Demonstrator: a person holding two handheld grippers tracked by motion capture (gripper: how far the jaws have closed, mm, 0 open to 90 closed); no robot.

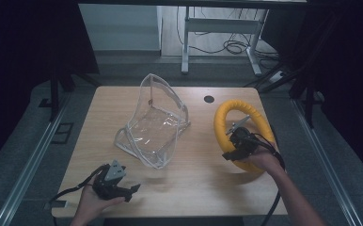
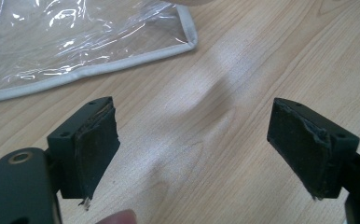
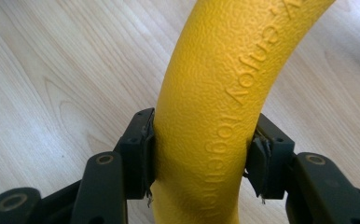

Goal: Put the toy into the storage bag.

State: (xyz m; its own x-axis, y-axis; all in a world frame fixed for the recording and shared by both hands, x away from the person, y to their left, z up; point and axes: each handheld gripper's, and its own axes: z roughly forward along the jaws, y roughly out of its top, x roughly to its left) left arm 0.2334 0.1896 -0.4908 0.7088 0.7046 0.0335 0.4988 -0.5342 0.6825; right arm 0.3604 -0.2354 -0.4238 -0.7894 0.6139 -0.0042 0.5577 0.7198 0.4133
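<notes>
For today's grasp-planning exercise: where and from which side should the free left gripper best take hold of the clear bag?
Probably the grey-piped edge of the clear bag nearest the left gripper, approached low from the person's side. That trim lies flat on the table, stiffer than the slack film, and the jaws stand wide open.

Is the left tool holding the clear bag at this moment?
No, the left tool stands open over bare wood, apart from the clear bag.
</notes>
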